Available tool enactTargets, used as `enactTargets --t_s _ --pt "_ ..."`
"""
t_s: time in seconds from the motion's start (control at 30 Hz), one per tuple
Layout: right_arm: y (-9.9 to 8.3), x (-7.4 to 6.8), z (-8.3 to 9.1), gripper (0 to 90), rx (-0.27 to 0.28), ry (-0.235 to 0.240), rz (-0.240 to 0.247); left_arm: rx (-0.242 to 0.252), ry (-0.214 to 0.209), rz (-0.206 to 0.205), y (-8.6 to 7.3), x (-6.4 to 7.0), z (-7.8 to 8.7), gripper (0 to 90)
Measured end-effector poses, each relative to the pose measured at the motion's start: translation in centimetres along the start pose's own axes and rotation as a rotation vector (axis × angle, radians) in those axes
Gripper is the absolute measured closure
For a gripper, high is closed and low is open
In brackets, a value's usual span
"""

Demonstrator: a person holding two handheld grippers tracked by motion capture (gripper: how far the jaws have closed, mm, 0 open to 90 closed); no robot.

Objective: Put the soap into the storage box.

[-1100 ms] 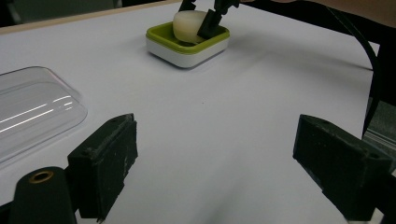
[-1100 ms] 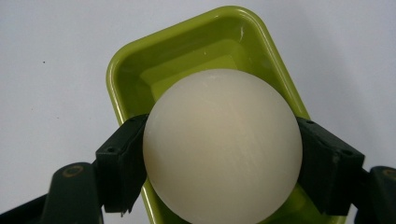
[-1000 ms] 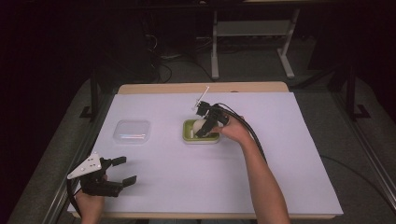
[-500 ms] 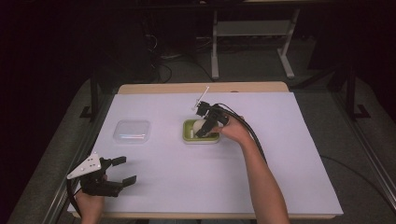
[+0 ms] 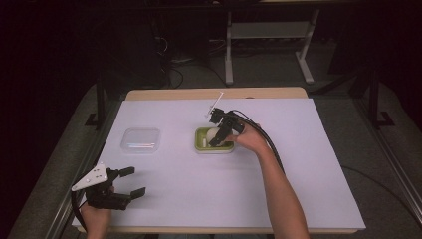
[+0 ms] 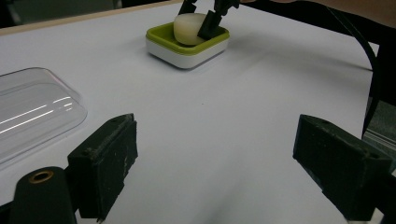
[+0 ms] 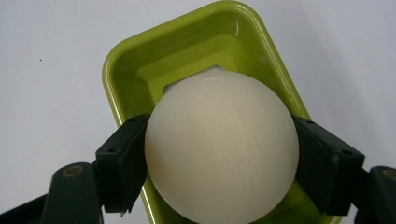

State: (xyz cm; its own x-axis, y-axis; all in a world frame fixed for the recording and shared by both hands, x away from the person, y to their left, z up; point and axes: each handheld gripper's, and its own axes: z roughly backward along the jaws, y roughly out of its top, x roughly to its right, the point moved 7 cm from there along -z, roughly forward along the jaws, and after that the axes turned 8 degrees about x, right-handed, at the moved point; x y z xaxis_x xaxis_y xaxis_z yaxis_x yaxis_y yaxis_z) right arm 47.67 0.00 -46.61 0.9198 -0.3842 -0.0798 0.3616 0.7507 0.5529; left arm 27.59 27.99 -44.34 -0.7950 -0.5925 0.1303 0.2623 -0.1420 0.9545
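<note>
Overhead, the high view shows a table covered in white paper, with a small green rectangular plastic tray near its middle. The right gripper reaches down into that tray from the far side, its jaws around a pale cream round ball. A clear plastic lid lies flat well to the left of the tray. The left gripper rests at the near left edge of the table, jaws spread with nothing between them.

Next, the left gripper view looks across the paper between its own two black jaws, which stand wide apart and empty. The clear lid sits just beyond its left jaw, and farther off the green tray holds the cream ball, with the right gripper on it.

Finally, the right gripper view shows both black jaw pads pressed against opposite sides of the cream ball, clamping it directly above the green tray; whether the ball touches the tray floor cannot be told.
</note>
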Motion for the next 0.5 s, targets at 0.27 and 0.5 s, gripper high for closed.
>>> enactTargets --t_s 0.27,0.5 --pt "0.0 -0.1 0.2 23.7 -0.007 -0.019 0.018 0.0 -0.002 -0.001 0.0 0.0 0.0 13.1" --pt "0.8 -0.3 1.8 26.4 0.062 -0.03 0.032 -0.003 -0.003 -0.004 0.0 0.1 -0.1 13.1"
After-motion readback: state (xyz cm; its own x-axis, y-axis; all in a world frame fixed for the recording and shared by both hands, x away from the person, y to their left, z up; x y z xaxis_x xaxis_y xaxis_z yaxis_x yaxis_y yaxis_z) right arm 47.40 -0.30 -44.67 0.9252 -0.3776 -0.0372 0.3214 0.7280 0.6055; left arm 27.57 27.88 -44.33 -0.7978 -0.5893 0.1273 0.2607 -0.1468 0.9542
